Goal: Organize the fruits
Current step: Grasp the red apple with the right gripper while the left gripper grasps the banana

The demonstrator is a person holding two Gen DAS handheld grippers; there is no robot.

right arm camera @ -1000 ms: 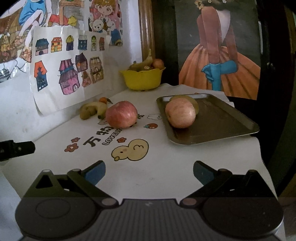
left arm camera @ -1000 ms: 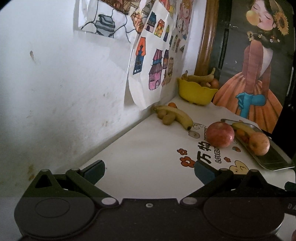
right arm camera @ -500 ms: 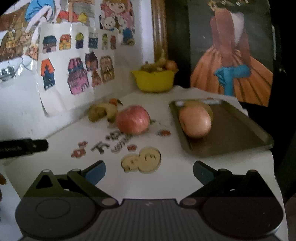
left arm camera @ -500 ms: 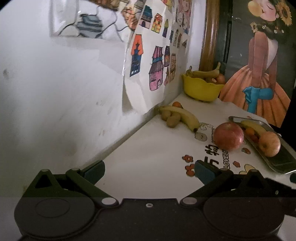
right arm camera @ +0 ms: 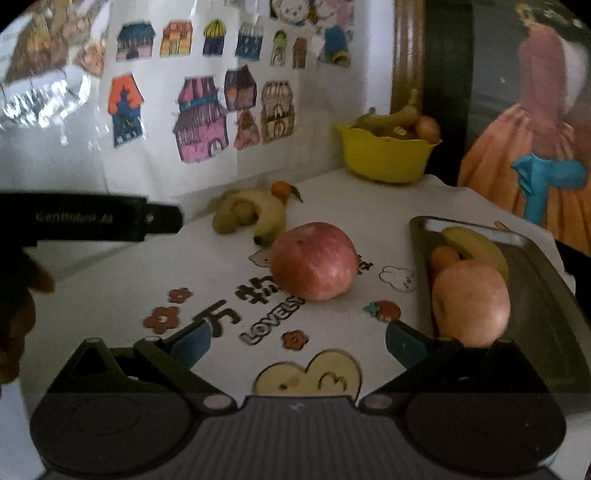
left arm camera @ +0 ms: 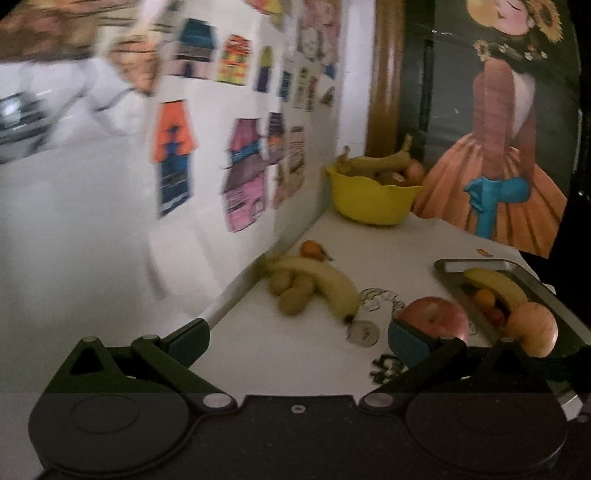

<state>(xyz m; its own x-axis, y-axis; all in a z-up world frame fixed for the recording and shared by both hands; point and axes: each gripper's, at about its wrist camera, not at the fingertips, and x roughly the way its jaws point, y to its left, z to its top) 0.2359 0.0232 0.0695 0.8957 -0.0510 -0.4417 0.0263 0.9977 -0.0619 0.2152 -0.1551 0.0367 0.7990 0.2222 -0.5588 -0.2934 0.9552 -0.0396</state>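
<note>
Lying ahead of open right tongs (right arm camera: 297, 341), apple (right arm camera: 314, 261)

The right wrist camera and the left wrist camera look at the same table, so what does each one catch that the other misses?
Only the right wrist view shows the other tool's black body reaching in from the left, and the duck print on the tablecloth. Only the left wrist view shows the poster figure's sunflower hair. Both show the red apple on the cloth, the tray holding a paler apple, a banana and small orange fruit, the yellow bowl, and the banana and kiwis by the wall. Each tool is open and empty.
</note>
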